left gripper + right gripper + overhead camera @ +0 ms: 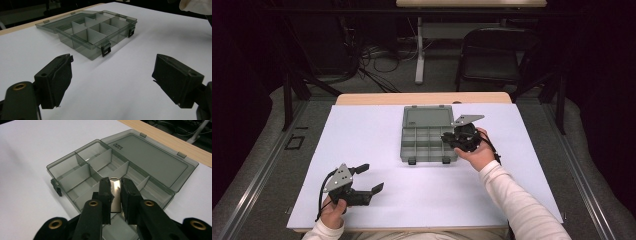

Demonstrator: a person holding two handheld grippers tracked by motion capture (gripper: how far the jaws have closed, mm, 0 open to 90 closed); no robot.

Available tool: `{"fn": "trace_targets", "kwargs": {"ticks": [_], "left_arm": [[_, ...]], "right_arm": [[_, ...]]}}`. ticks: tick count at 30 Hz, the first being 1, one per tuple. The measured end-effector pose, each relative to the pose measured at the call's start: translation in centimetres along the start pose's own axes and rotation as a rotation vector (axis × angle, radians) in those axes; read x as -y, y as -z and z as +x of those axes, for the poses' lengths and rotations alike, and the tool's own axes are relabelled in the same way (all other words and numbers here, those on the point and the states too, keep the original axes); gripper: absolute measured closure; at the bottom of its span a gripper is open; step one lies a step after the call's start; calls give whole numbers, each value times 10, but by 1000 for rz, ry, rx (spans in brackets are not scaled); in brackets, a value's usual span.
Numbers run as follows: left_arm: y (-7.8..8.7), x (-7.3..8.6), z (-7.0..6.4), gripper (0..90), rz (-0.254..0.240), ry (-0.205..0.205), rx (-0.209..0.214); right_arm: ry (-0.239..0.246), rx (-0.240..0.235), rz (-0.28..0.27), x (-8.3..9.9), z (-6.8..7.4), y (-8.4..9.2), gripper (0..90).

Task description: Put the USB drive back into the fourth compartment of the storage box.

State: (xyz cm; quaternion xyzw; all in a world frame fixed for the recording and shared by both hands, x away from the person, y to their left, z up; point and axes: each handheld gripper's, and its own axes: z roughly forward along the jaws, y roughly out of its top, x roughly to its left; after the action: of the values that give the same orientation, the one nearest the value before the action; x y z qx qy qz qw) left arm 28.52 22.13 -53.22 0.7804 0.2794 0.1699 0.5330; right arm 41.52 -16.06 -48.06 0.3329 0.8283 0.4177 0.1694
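A person at a white-topped table (377, 200) works a handheld gripper in each hand over an open smoke-grey organiser box (428, 135), which sits just past the centre of the table, lid laid flat toward 12 o'clock and its two latches facing 6 o'clock.

The right gripper (116, 195), at the box's 3 o'clock edge in the high view (451, 137), has its jaws clamped on a thin, pale divider plate (115, 195). In the right gripper view the plate stands on edge between the pads, its long axis running away from the camera toward the box's lid, its flat faces turned to the pads, its far end poking out beyond the tips above the near compartments.

The left gripper (368, 177) hangs at about 7 o'clock from the box, well apart from it, jaws wide and holding nothing; in its own view (112, 82) the box (92, 32) lies ahead across bare table.

The risks, as I judge them: the plate is slim and slick, so it could swivel or slide out of the pads if it snags on a compartment wall. Seating it would need its ends lined up with the wall grooves, which cannot be made out here; a skewed plate could jam or bow. With nothing steadying the light box, a downward push at its edge could also shove or tip it.
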Motion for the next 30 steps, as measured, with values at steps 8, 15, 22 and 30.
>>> {"fn": "trace_targets", "kwargs": {"ticks": [8,15,22,30], "left_arm": [[0,0,0,157,2,1,-1],[0,0,0,157,1,-1,2],[0,0,0,157,2,3,-2],[0,0,0,157,2,3,-2]], "right_arm": [[-15,14,-5,0,-10,-7,794],[-29,35,4,3,-17,-13,794],[-33,32,9,7,-23,-21,794],[-43,47,20,10,-27,-28,794]]}}
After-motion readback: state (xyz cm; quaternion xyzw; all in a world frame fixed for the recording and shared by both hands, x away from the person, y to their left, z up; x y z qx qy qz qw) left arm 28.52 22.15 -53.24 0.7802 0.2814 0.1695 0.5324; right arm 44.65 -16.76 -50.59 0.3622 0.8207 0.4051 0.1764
